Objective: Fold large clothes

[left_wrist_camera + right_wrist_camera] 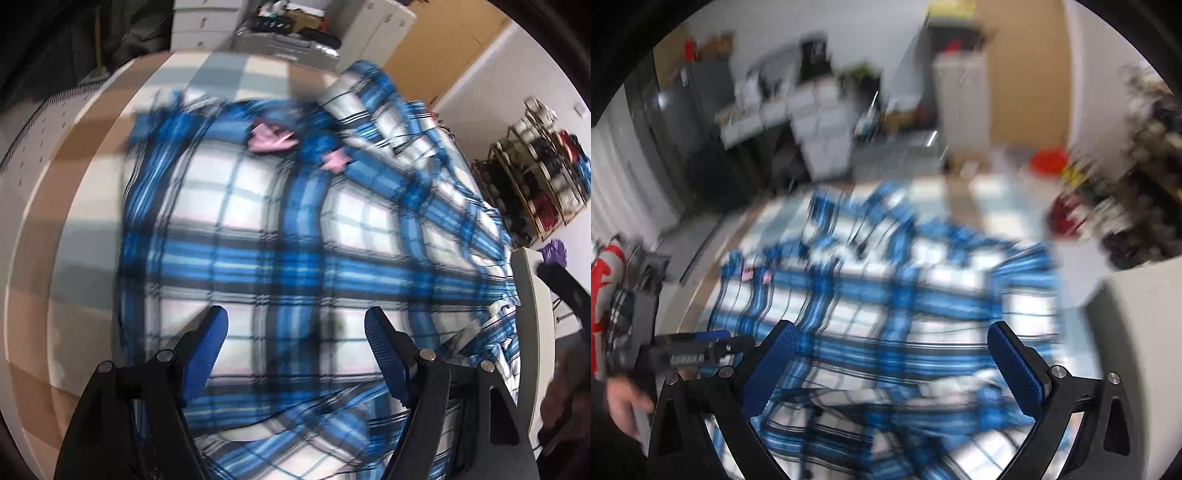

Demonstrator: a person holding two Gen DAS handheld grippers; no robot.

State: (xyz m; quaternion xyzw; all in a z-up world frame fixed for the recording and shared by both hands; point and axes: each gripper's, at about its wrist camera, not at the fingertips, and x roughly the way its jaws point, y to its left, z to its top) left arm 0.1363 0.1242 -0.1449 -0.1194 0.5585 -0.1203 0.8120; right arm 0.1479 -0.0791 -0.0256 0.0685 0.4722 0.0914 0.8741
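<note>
Fingers of the left gripper (295, 332) stand wide apart, their blue ribbed pads (207, 350) clear of any cloth and holding nothing; beneath and beyond them the blue-and-white plaid shirt (280, 229) lies spread on the checked table (74, 206), with pink collar lining (269, 138) showing at the far end ahead of the fingertips. Off to the right of those fingers stands a shoe rack (532, 173). The right gripper (892, 343) is likewise spread wide and empty; the plaid shirt (886, 295), blurred, lies between and past its fingers; left of them the person's hand (626, 402) shows, gripping the other tool.
</note>
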